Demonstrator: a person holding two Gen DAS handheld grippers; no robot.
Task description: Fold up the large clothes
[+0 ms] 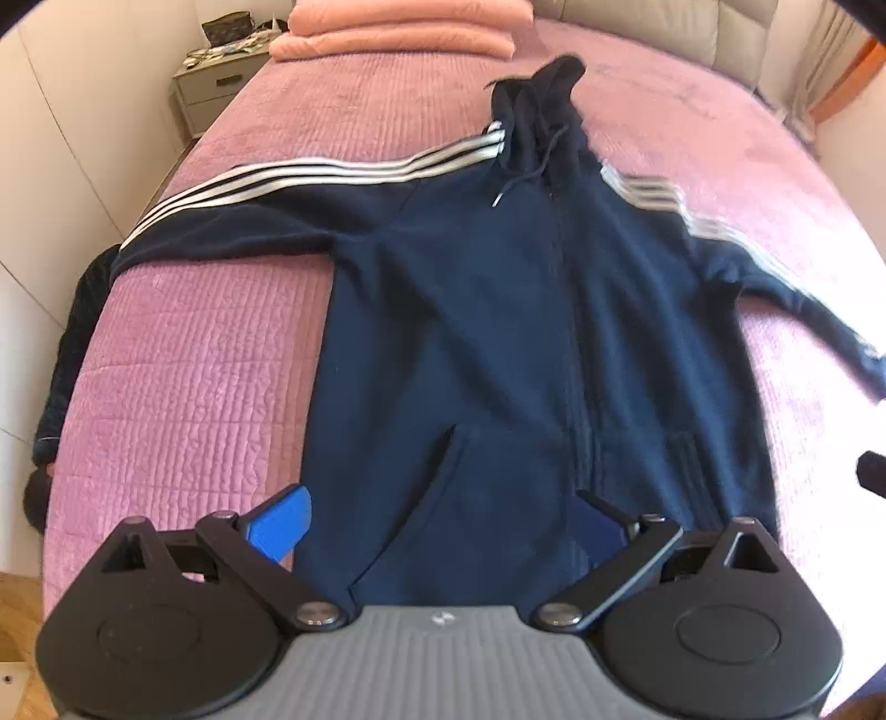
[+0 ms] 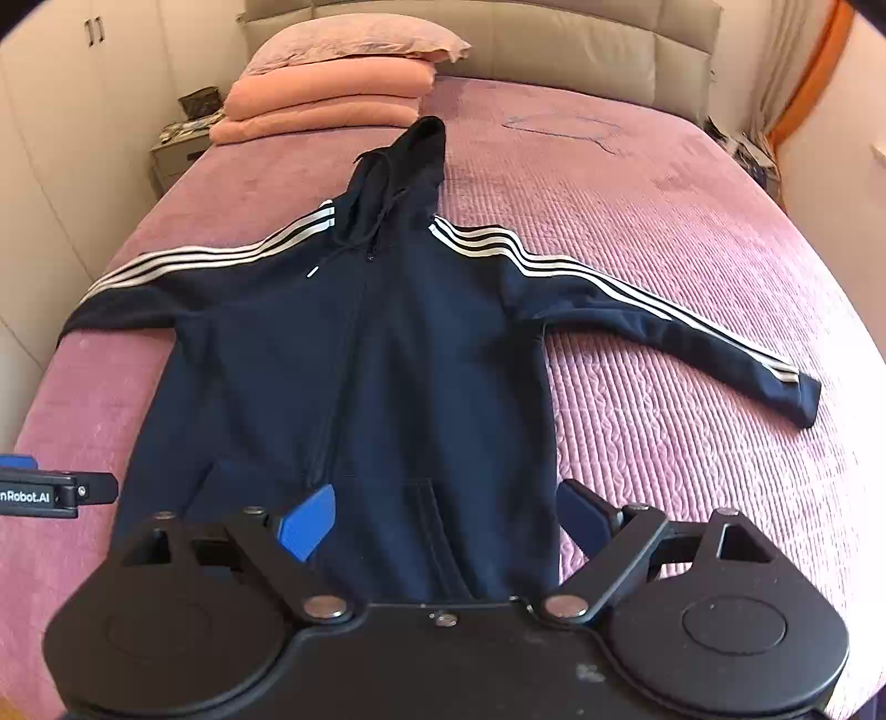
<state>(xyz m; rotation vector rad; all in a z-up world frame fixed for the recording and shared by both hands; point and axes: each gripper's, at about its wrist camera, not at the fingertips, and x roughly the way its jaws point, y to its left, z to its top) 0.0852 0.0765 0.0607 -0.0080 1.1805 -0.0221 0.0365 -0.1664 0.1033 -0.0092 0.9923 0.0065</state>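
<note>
— Claws: left claw (image 1: pixel 437 531) and right claw (image 2: pixel 448 518) are held spread apart over the hem of the navy hoodie (image 2: pixel 360 360), laid flat on the bed (image 2: pixel 664 443).
— Its right cuff (image 2: pixel 800 396) is seen sharply only from the right wrist.

Home bedroom: bed (image 2: pixel 664 232), nightstand (image 1: pixel 207 91).

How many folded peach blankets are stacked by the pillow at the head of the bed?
3. Top blanket sits under the pillow, the middle blanket below it, and the bottom blanket on the bedspread. More could be hidden behind the pile.
</note>
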